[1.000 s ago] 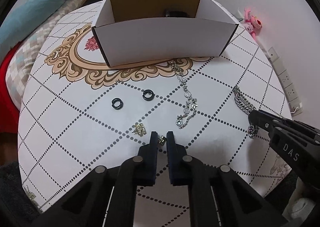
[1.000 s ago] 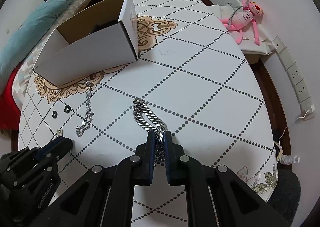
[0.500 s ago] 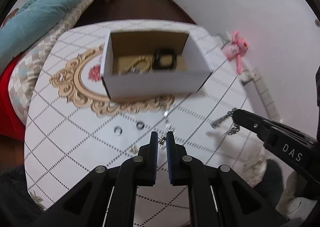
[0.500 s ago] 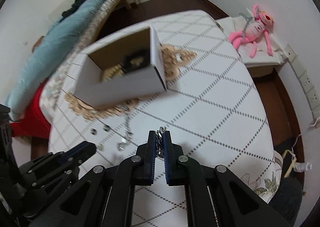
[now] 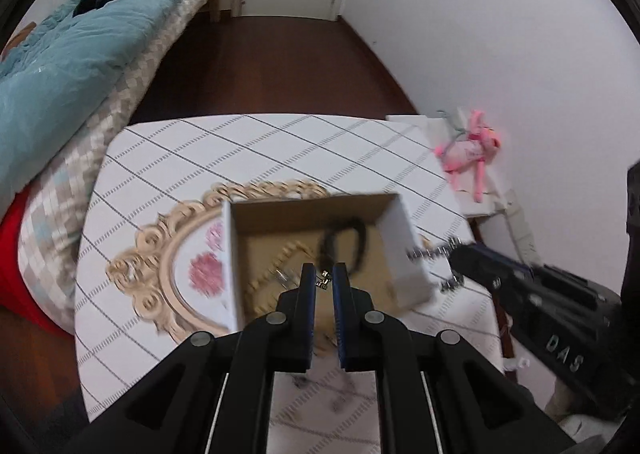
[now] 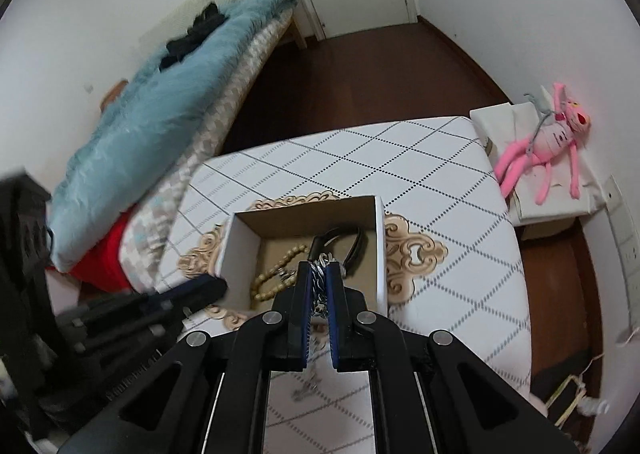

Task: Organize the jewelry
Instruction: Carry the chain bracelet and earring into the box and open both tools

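My left gripper (image 5: 323, 278) is shut on a small gold earring (image 5: 323, 281), high above the open white cardboard box (image 5: 404, 254). My right gripper (image 6: 319, 274) is shut on a heavy silver chain (image 6: 319, 286), which shows between its blue pads and hangs below them, also over the box (image 6: 240, 250). Inside the box lie a black band (image 6: 352, 242) and a beige bead bracelet (image 6: 276, 270). In the left wrist view the right gripper (image 5: 460, 260) comes in from the right with the chain (image 5: 432, 252) sticking out sideways. The left gripper (image 6: 208, 288) appears at the left of the right wrist view.
The box stands on a white table (image 6: 440, 213) with a dotted diamond pattern and a gold ornament print. A bed with a teal blanket (image 6: 160, 125) runs along the left. A pink plush toy (image 6: 552, 141) lies on a low stand at the right.
Both grippers have risen from the tabletop and moved forward over the box, the left carrying the earring and the right carrying the silver chain. The other jewelry has dropped out of view below.
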A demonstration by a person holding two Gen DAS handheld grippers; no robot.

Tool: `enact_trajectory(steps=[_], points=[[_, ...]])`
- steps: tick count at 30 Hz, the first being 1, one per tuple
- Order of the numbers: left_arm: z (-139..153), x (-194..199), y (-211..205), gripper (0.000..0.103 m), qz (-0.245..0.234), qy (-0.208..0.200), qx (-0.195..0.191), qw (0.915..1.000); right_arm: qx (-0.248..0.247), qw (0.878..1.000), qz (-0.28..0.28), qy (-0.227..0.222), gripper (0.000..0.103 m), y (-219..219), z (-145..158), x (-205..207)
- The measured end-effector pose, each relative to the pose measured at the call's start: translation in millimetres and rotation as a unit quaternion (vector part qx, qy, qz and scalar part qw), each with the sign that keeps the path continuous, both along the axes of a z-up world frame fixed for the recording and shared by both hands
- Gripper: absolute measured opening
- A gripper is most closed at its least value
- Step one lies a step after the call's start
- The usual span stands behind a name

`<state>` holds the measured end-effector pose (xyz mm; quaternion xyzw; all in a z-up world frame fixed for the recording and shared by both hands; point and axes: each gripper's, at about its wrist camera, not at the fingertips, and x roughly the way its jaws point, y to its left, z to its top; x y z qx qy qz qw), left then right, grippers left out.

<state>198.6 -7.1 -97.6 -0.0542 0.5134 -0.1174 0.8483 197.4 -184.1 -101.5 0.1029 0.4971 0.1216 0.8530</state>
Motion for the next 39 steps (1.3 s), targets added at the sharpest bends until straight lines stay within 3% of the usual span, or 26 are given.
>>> enact_trajectory(steps=[9, 12, 13, 14, 16, 18, 19, 21, 22, 24, 25, 31, 39], points=[[-34, 49, 8, 0.008, 0.015, 0.058, 0.053, 0.9968, -0.049, 0.998, 0.006, 0.049, 0.008, 12, -41, 45], [-40, 55, 7, 0.017, 0.017, 0.070, 0.066, 0.9952, -0.064, 0.995, 0.010, 0.077, 0.009, 13, -51, 50], [-40, 56, 7, 0.029, 0.019, 0.069, 0.069, 0.9951, -0.067, 0.994, 0.010, 0.081, 0.009, 14, -53, 50], [-40, 55, 7, 0.049, 0.024, 0.066, 0.075, 0.9947, -0.074, 0.994, 0.008, 0.081, 0.013, 13, -53, 49], [-37, 53, 10, 0.069, 0.034, 0.057, 0.079, 0.9947, -0.077, 0.994, 0.005, 0.075, 0.029, 11, -51, 46], [-35, 51, 13, 0.073, 0.042, 0.051, 0.089, 0.9939, -0.082, 0.994, 0.001, 0.068, 0.046, 7, -46, 43], [-34, 49, 14, 0.074, 0.045, 0.049, 0.095, 0.9933, -0.093, 0.994, -0.002, 0.062, 0.049, 7, -44, 41], [-34, 46, 16, 0.089, 0.049, 0.044, 0.100, 0.9928, -0.114, 0.992, -0.006, 0.057, 0.065, 7, -42, 39], [-35, 42, 18, 0.102, 0.051, 0.038, 0.103, 0.9927, -0.128, 0.990, -0.007, 0.057, 0.070, 6, -43, 39], [-36, 36, 21, 0.103, 0.055, 0.028, 0.106, 0.9924, -0.141, 0.988, -0.007, 0.061, 0.096, 6, -47, 37], [-37, 33, 22, 0.103, 0.058, 0.024, 0.109, 0.9921, -0.152, 0.986, -0.005, 0.064, 0.099, 7, -50, 36], [-35, 20, 28, 0.103, 0.066, 0.019, 0.110, 0.9916, -0.165, 0.985, -0.014, 0.055, 0.103, 9, -51, 29], [-5, -5, 37, 0.103, 0.077, -0.010, 0.096, 0.9924, -0.134, 0.991, -0.021, 0.001, 0.103, 12, -10, 12]])
